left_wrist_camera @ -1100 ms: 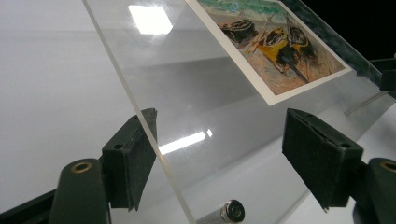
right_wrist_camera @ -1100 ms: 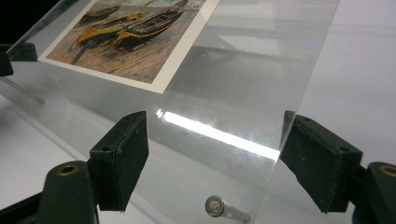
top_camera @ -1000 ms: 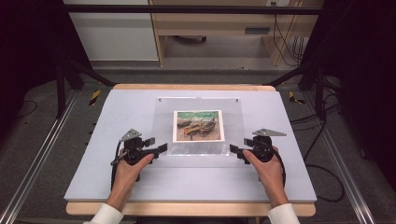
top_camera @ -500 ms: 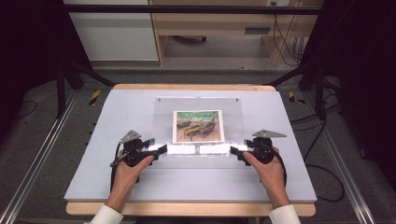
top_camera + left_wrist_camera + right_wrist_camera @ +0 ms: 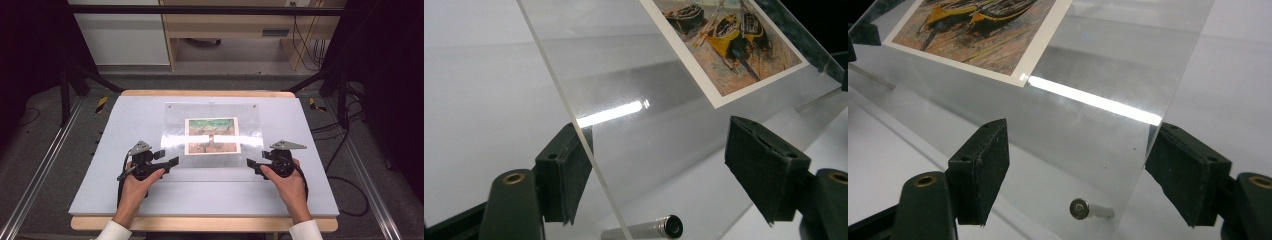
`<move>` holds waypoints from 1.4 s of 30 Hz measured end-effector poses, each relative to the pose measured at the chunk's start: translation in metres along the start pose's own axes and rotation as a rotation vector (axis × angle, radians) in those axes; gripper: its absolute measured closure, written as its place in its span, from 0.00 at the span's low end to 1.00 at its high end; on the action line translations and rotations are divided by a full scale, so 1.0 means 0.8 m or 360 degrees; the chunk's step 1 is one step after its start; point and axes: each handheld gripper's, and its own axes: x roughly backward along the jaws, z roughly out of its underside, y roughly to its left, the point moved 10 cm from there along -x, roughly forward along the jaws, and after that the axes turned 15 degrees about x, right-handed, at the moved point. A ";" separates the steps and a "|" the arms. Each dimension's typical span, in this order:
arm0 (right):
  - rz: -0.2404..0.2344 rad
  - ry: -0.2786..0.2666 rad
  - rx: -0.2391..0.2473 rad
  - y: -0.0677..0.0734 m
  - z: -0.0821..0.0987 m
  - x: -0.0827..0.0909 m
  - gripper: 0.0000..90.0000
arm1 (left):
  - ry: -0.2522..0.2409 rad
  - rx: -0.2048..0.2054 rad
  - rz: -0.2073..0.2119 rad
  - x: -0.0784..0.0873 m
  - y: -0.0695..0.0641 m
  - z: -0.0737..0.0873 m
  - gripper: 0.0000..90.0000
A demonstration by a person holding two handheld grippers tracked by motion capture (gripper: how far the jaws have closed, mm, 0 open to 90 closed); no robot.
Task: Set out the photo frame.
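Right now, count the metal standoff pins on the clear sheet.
4: two at the clear sheet's far corners, left and right, and two under its near corners, one by the left tool, one by the right tool.

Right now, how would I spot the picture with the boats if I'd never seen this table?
Look at the pale table. In its middle lies a clear plastic sheet, between the two grippers. The picture sits in the middle of that sheet: the one colourful thing there, painted boats inside a white border.

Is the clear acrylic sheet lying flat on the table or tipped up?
Tipped up: the acrylic sheet's near edge is raised above the table, exposing a metal standoff beneath it.
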 end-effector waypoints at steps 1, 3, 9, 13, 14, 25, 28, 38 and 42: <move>0.0001 -0.0001 0.0010 0.000 0.000 0.000 0.29 | -0.0005 -0.0005 0.0000 0.000 -0.001 0.000 0.30; 0.0008 0.0006 0.0023 0.002 0.001 0.002 0.29 | 0.0002 -0.0013 -0.0005 0.001 -0.001 0.001 0.30; 0.0030 0.0017 0.0044 0.005 0.003 0.006 0.31 | -0.0003 -0.0042 -0.0010 0.006 -0.002 0.003 0.32; 0.0049 0.0021 0.0077 0.007 0.005 0.009 0.32 | 0.0007 -0.0060 -0.0023 0.009 -0.004 0.006 0.33; 0.0051 0.0024 0.0076 0.007 0.005 0.009 0.33 | 0.0008 -0.0062 -0.0024 0.009 -0.004 0.006 0.33; 0.0070 0.0020 0.0087 0.010 0.009 0.015 0.37 | 0.0023 -0.0072 -0.0041 0.016 -0.006 0.011 0.37; 0.0074 0.0019 0.0072 0.010 0.009 0.016 0.38 | 0.0021 -0.0066 -0.0050 0.016 -0.006 0.011 0.37; 0.0084 0.0018 0.0073 0.011 0.011 0.018 0.40 | 0.0031 -0.0075 -0.0052 0.018 -0.006 0.013 0.39; 0.0088 0.0013 0.0092 0.011 0.012 0.020 0.42 | 0.0033 -0.0089 -0.0064 0.021 -0.007 0.015 0.40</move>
